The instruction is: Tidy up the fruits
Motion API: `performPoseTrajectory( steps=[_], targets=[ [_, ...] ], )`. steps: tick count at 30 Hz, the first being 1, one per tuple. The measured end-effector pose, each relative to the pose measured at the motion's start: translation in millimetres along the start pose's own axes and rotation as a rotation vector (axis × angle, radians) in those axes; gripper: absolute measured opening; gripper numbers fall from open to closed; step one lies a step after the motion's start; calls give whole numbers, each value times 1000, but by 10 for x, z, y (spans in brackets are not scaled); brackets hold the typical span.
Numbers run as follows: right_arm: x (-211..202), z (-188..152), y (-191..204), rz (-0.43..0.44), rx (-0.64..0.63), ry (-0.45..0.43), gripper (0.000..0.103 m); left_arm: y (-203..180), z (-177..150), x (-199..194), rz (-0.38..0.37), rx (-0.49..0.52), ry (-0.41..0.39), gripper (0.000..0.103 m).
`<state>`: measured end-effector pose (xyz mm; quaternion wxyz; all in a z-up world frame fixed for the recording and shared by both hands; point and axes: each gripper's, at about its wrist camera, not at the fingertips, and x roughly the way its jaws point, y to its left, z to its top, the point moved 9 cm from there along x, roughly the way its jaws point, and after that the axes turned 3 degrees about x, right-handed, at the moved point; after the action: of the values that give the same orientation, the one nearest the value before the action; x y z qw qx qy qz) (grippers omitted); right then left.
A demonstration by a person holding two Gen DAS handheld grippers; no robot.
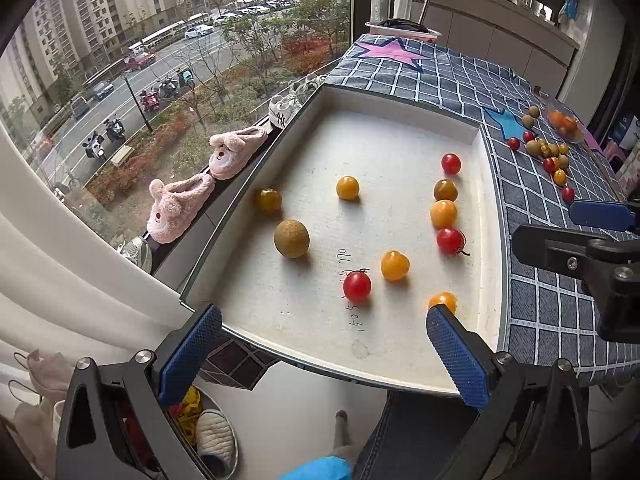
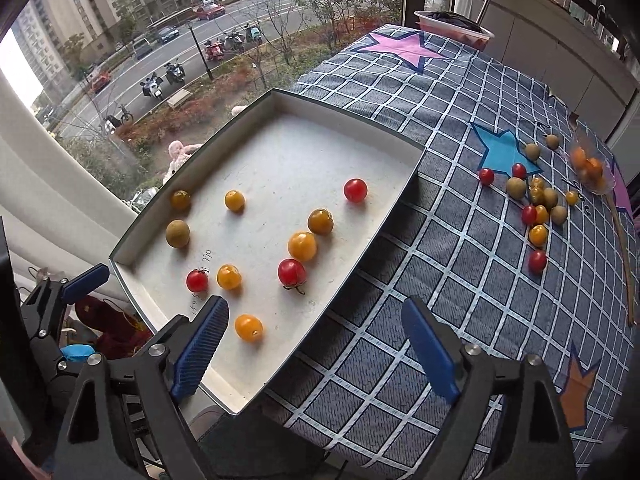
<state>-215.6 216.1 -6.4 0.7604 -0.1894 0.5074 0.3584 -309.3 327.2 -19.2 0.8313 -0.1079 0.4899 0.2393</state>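
A white shallow tray [image 1: 400,100] [image 2: 400,192] lies on the checked cloth and holds several red and yellow cherry tomatoes and a brown longan [image 1: 291,238] [image 2: 177,233]. My left gripper [image 1: 324,344] is open and empty over the tray's near edge, beside a yellow tomato [image 1: 443,301] [image 2: 248,327]. My right gripper [image 2: 316,348] is open and empty above the tray's near right corner; it also shows in the left wrist view [image 1: 600,224]. A pile of loose fruits [image 2: 536,200] [image 1: 550,156] lies on the cloth at the far right.
A clear bag of oranges [image 2: 588,166] [image 1: 564,122] lies beyond the pile. A white bowl [image 2: 452,24] [image 1: 404,28] stands at the far end of the table. A window runs along the left, with pink slippers [image 1: 180,204] on its sill.
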Motion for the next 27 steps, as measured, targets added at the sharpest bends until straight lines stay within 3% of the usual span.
performPoseTrajectory(
  steps=[17, 27],
  targets=[
    [46, -150, -70, -52, -26, 34, 91, -169, -47, -87, 22, 29, 17, 103],
    [81, -194, -113, -39, -13, 48, 91, -224, -71, -61, 35, 46, 32, 103]
  ],
)
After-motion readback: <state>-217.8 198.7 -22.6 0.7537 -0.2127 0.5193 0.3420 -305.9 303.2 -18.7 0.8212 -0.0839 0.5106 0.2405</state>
